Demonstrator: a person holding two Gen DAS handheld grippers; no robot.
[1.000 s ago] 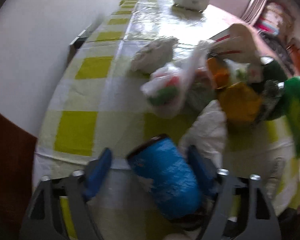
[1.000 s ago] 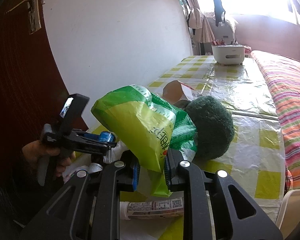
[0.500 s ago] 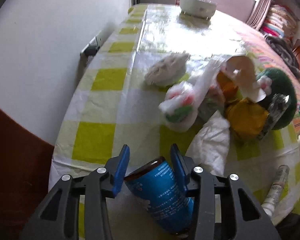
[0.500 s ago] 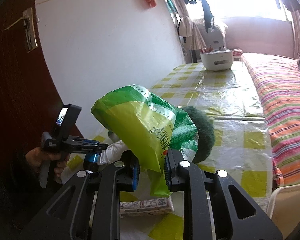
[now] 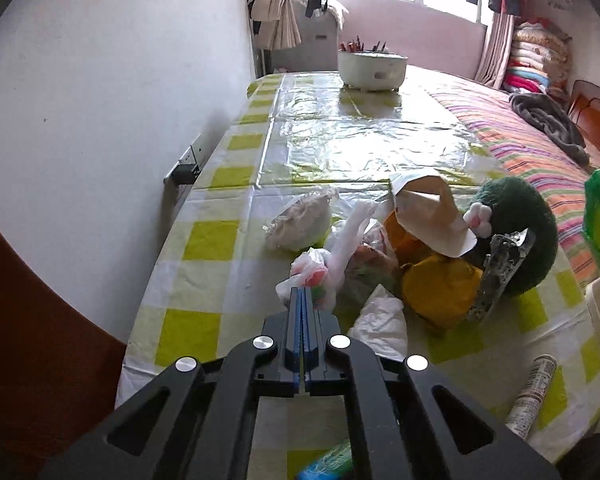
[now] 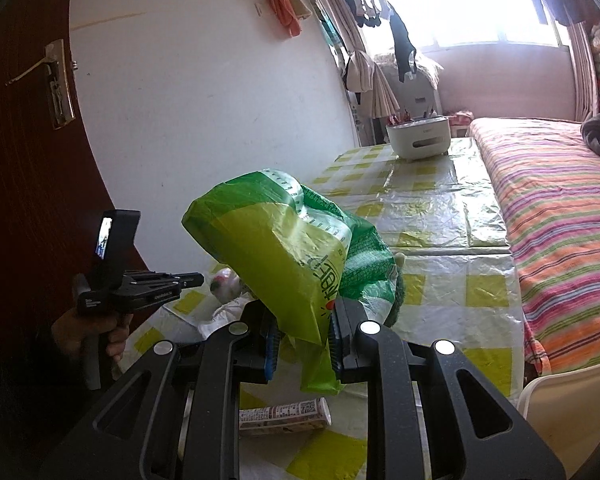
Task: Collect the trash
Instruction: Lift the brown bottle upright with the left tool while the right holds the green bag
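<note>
Little is legible. The green bag [image 6: 284, 256] carries large white characters at about 4 o'clock on its face, too creased to read. The tube [image 6: 284, 414] at 6 o'clock bears fine print, too small to read. The white box [image 6: 418, 138] has a faint unreadable mark.

A white caddy [image 5: 371, 67] is seen at the far table [image 5: 340, 136] end, beside a striped bedspread [image 6: 560, 216].
</note>
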